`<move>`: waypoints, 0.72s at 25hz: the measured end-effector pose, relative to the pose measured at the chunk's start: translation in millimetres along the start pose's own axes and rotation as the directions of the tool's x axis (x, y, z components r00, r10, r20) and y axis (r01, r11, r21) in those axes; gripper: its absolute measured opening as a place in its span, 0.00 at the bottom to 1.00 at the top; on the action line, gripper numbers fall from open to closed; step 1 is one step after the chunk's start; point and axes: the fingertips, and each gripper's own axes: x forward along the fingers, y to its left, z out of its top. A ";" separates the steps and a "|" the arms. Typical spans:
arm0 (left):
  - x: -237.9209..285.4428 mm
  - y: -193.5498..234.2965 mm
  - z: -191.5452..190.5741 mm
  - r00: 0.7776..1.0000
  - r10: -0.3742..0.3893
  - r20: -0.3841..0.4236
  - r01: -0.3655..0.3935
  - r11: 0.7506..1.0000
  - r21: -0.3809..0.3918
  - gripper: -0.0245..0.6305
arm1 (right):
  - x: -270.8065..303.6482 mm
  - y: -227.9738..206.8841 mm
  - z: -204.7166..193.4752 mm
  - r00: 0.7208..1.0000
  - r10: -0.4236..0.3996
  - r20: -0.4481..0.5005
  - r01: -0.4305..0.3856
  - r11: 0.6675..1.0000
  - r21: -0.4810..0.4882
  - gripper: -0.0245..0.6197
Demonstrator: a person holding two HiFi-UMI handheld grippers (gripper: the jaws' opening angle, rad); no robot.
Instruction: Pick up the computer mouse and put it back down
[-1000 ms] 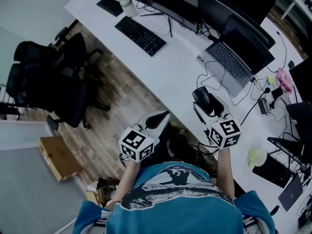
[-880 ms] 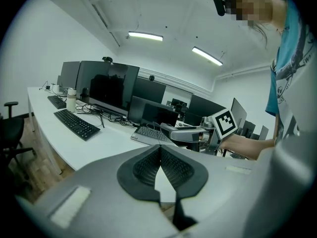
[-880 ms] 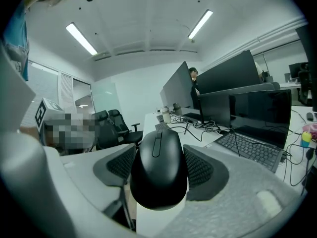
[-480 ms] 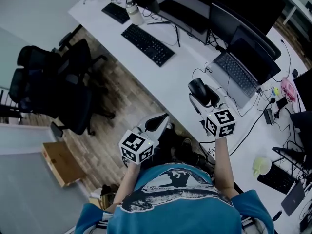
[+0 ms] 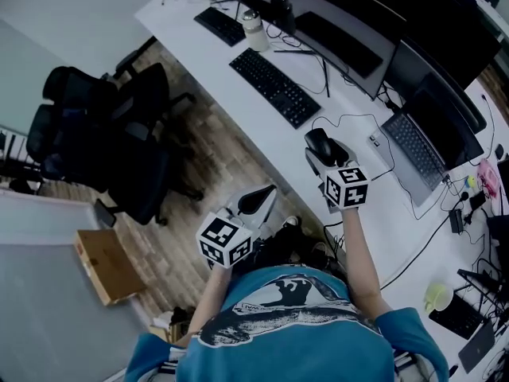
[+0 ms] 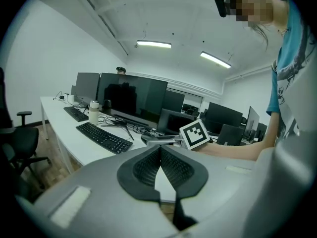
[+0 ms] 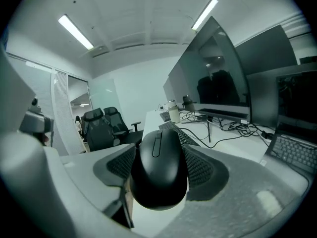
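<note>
A black computer mouse (image 7: 158, 167) sits clamped between the ribbed pads of my right gripper (image 7: 159, 170), which is shut on it. In the head view the mouse (image 5: 321, 146) hangs over the white desk (image 5: 262, 130), just right of the black keyboard (image 5: 274, 87), held by the right gripper (image 5: 321, 157). My left gripper (image 5: 256, 200) stays off the desk edge over the wooden floor. Its pads (image 6: 171, 167) touch, with nothing between them, so the left gripper (image 6: 159, 163) is shut.
On the desk stand monitors (image 5: 334, 22), a laptop (image 5: 433, 138), a water bottle (image 5: 253, 29), a second keyboard (image 5: 222, 25) and several cables. Black office chairs (image 5: 103, 142) stand at the left. A cardboard box (image 5: 107, 265) lies on the floor.
The right gripper has carried the mouse left along the desk, away from the laptop and toward the keyboard. The view has shifted with it. The left gripper has moved along too.
</note>
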 end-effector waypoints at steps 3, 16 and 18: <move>-3.7 22.1 4.7 1.000 0.012 0.005 -0.012 1.000 0.001 0.06 | 33.9 -0.6 -22.0 0.998 -0.015 -0.067 0.014 1.000 -0.003 0.50; -9.6 82.2 15.1 1.000 0.017 0.001 -0.017 1.000 -0.003 0.06 | 110.8 -23.5 -123.1 0.922 -0.118 -0.368 0.114 0.993 -0.033 0.50; -7.4 85.4 14.6 1.000 0.008 -0.006 -0.008 1.000 -0.007 0.06 | 111.6 -24.6 -127.8 0.915 -0.136 -0.381 0.129 0.991 -0.045 0.51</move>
